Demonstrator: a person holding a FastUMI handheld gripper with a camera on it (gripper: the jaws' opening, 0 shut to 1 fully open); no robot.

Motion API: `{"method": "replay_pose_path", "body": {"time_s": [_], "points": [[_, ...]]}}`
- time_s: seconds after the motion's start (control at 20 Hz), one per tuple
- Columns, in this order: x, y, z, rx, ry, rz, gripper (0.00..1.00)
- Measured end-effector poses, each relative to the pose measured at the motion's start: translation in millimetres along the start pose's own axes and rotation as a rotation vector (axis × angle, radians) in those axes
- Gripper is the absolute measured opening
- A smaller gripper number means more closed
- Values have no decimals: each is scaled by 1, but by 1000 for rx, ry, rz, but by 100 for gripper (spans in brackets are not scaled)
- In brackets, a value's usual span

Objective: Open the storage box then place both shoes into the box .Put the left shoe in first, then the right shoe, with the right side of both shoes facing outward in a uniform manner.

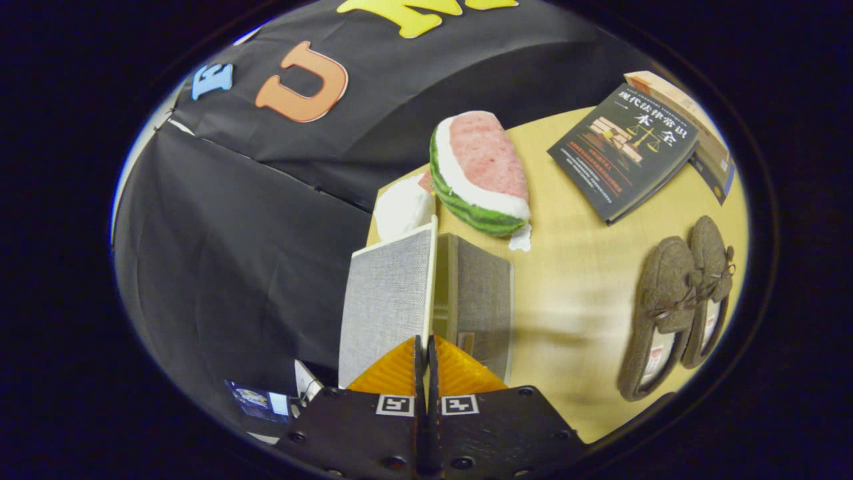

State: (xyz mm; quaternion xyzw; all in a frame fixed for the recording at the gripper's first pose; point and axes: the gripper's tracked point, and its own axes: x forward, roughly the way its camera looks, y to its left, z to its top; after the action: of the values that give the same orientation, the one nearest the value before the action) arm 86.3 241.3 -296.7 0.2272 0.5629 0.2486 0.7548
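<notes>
Storage box [474, 293], grey fabric, sits on the yellow table [573, 293] just ahead of your gripper [426, 350], and its lid [386, 303] is swung up on edge, pale and woven, standing beside the open box body. Your two fingers are drawn together with only a thin dark gap between them, and the thin edge of the lid runs down into that gap. Both fingers appear to press on it, so you are pinching the lid at its near edge.

Both shoes lie well apart from the box, across a bare stretch of table. They are brown, woolly slippers with small laces at the front, lying side by side and touching along their length. One shoe [656, 313] lies nearer the box, the other shoe [710, 287] just past it. You cannot tell from this angle which is the left and which the right.

Beyond the box, a plush watermelon slice [480, 175] rests on the table, with a white soft lump [402, 208] next to it near the lid's far corner. Farther off, a dark-covered book [623, 150] lies flat beyond the shoes, overlapping a second book [706, 143] under it. Black cloth [253, 253] hangs behind the table.
</notes>
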Motion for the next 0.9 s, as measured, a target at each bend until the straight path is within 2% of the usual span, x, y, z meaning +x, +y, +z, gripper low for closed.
{"method": "replay_pose_path", "body": {"time_s": [0.15, 0.4, 0.9], "points": [[-17, 34, 9, 37, -16, 45, 0], [-32, 119, 24, 22, -33, 122, 0], [27, 257, 5, -124, 25, 174, 3]]}}
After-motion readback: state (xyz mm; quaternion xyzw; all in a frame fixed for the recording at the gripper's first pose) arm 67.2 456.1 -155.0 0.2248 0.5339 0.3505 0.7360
